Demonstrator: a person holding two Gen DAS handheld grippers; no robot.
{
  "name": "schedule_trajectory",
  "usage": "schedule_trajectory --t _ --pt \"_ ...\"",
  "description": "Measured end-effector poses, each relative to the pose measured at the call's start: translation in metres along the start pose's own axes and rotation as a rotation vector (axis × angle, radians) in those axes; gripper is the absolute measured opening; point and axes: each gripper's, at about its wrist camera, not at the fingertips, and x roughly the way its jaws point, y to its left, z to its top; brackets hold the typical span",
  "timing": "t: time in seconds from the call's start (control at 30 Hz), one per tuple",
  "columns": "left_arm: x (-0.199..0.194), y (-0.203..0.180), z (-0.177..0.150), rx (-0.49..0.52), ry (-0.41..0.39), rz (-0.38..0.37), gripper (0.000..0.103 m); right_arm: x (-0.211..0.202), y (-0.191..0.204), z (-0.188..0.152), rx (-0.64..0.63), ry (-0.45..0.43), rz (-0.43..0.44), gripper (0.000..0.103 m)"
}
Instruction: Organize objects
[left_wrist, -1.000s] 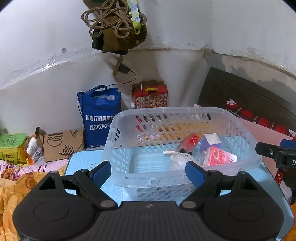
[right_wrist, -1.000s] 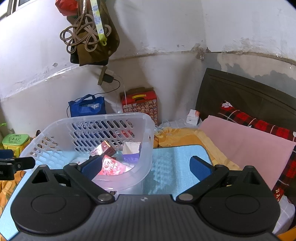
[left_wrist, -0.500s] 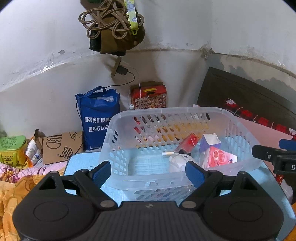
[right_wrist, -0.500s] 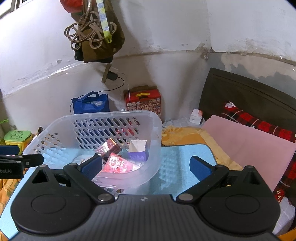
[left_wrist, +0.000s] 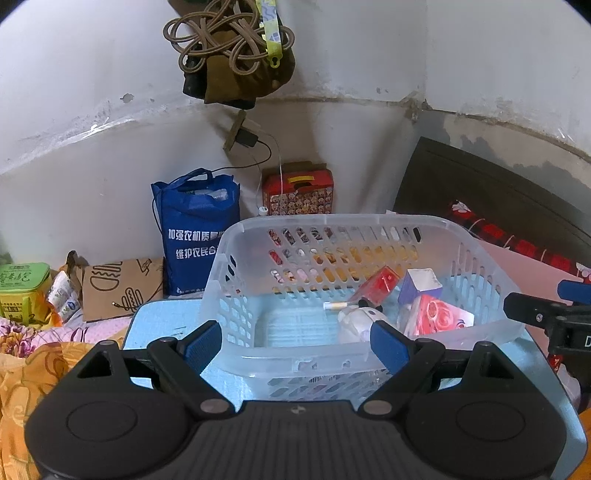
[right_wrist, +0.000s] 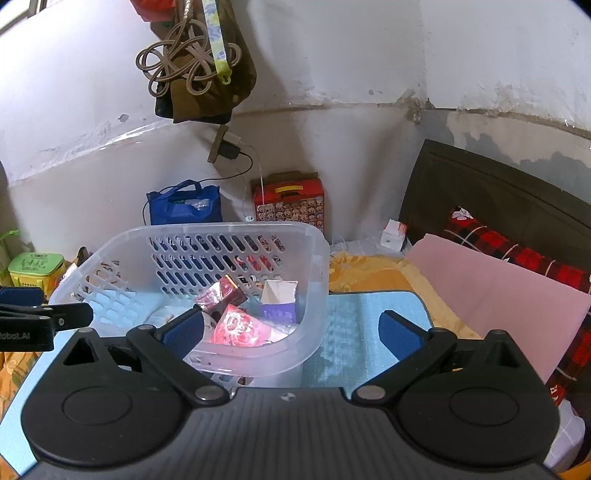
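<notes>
Both claws hang spread wide, nothing between the pads: the left gripper (left_wrist: 295, 341) low in its frame over the near rim of the clear plastic basket (left_wrist: 476, 251), the right gripper (right_wrist: 291, 328) straddling the basket's right corner in its own frame. The basket sits centre frame on a pale blue mat (right_wrist: 354, 325), and the task's things are already heaped in its right half.

Biggest worry: that light basket. A fingertip catching the rim could, I'd say, tip it or skid it along the mat. Next, the loose pile: the floral tissue pack (left_wrist: 436, 319) leans on the purple-and-white carton (left_wrist: 423, 284) and the shiny red packet (left_wrist: 376, 284), with a white round object (left_wrist: 356, 321) and a small white tube (left_wrist: 338, 305) beside them. One nudge and they slide.

Writing: the blue tote bag (left_wrist: 195, 236), centre left, carries white Chinese print, partly cut off. The other gripper's side, lower left of the right view, shows letters ending "bot.AI". The green tin (left_wrist: 22, 284) has characters too small to read.
</notes>
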Motion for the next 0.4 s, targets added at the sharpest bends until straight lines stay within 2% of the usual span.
schedule_trajectory --t 0.4 --pt "-0.0005 -0.0011 -0.0038 0.002 -0.026 0.002 0.09 -0.0007 0.0041 -0.0008 0.0 0.01 0.008 0.103"
